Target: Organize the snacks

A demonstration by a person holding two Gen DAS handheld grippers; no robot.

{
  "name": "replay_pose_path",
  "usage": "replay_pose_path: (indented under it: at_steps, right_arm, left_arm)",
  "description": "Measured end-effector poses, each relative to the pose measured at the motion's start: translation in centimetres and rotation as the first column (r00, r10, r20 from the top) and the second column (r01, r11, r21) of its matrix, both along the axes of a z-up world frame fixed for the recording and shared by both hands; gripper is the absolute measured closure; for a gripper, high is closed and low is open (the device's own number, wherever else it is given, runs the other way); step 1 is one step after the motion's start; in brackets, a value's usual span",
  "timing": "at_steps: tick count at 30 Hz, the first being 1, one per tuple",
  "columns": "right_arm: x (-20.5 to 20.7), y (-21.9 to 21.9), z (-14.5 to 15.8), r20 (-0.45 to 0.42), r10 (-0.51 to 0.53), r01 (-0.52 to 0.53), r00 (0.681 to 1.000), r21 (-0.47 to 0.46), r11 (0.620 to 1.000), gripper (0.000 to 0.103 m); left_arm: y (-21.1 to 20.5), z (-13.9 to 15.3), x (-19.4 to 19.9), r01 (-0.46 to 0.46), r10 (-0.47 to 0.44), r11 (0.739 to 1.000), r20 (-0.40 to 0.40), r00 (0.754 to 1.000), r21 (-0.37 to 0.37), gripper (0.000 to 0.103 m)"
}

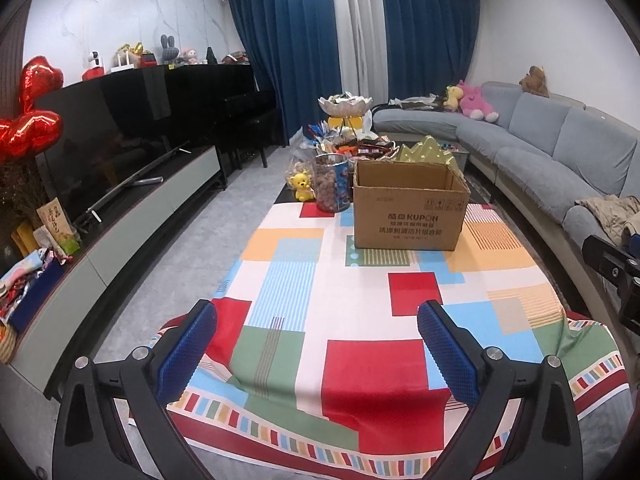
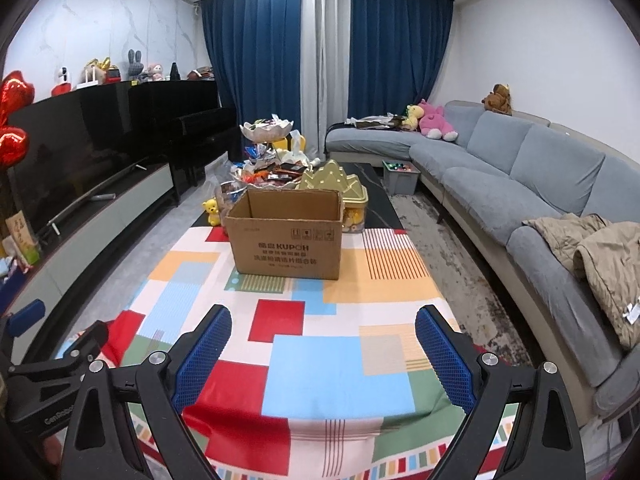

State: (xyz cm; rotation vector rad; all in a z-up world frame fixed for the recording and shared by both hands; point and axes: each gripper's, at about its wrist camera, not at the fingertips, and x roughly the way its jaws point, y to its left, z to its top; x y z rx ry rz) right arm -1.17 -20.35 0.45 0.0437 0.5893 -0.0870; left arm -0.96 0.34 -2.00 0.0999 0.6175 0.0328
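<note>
Over the near edge of the tablecloth-covered table (image 1: 360, 280), as seen from the left wrist, the left gripper (image 1: 316, 320) is held with its blue-padded fingers (image 1: 188, 344) wide apart and nothing between them. A cardboard box (image 1: 410, 210) printed KUPOH is set upright toward the far end of the patterned cloth, its top flaps open and its long axis running across the table, the printed face turned to the near edge. Just beyond its far left corner a clear jar of snacks (image 1: 331, 184) is stood upright, with a yellow bear figure (image 1: 302, 187) beside it. A heap of snack packets (image 1: 360, 146) is spread over the far end of the table, and a gold tin (image 1: 428, 154) is seen behind the box. Part of the right gripper (image 1: 616, 272) is caught at the right margin.

From the right wrist, the right gripper (image 2: 323, 324) is likewise held over the near edge with its fingers (image 2: 444, 352) spread apart and empty. The cardboard box (image 2: 286, 240) is seen slightly left of centre, mouth upward, printed side facing the near edge. The snack packets (image 2: 272, 174) are piled behind it, and the gold tin (image 2: 336, 184) is placed at its far right corner. The left gripper (image 2: 52, 364) is visible at the lower left; from this view its opening cannot be told.
</note>
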Motion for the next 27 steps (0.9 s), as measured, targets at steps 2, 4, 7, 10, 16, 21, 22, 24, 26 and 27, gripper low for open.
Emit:
replay_pose_path:
  at_steps: [2,4,7,10,16,21,22,24,26,27]
  right_arm:
    - [-0.29,-0.02,-0.02,-0.001,-0.002,0.002,1.000,0.001,1.000,0.009]
    - [-0.39,-0.08,0.00,0.003,-0.001,0.001,1.000,0.001,1.000,0.009]
    - [-0.53,-0.05,-0.05,0.003,0.000,0.000,1.000,0.000,1.000,0.009]
    - [-0.50,-0.01,-0.11,-0.001,-0.002,0.002,1.000,0.002,1.000,0.009]
    - [-0.34,0.02,-0.33,-0.008,0.000,0.000,1.000,0.005,1.000,0.009]
    - [-0.36,-0.05,-0.35,-0.007,0.000,0.000,1.000,0.005,1.000,0.009]
    - [-0.33,0.01,-0.34,-0.008,0.000,0.000,1.000,0.005,1.000,0.009]
    - [-0.33,0.00,-0.35,-0.009,0.001,-0.001,1.000,0.005,1.000,0.009]
    - [-0.35,0.01,-0.34,-0.008,0.000,0.000,1.000,0.005,1.000,0.009]
    - [-0.33,0.01,-0.34,-0.007,0.001,-0.001,1.000,0.004,1.000,0.009]
  left_arm:
    - [0.02,0.07,-0.06,0.000,0.000,1.000,0.002,1.000,-0.001,0.001]
    - [0.02,0.25,-0.13,0.000,0.000,1.000,0.005,1.000,-0.001,0.001]
    - [0.02,0.24,-0.14,0.000,0.000,1.000,0.004,1.000,-0.001,0.001]
    - [0.03,0.22,-0.14,0.000,0.001,1.000,0.005,1.000,-0.002,0.001]
    - [0.13,0.48,-0.27,-0.004,0.004,1.000,0.004,1.000,-0.005,0.001]
    - [0.14,0.45,-0.27,-0.003,0.003,1.000,0.004,1.000,-0.005,0.001]
    - [0.14,0.44,-0.26,-0.003,0.003,1.000,0.004,1.000,-0.005,0.001]
    - [0.15,0.46,-0.28,-0.004,0.004,1.000,0.004,1.000,-0.006,0.001]
    - [0.13,0.45,-0.26,-0.004,0.004,1.000,0.005,1.000,-0.005,0.001]
    - [0.13,0.45,-0.27,-0.004,0.004,1.000,0.005,1.000,-0.005,0.001]
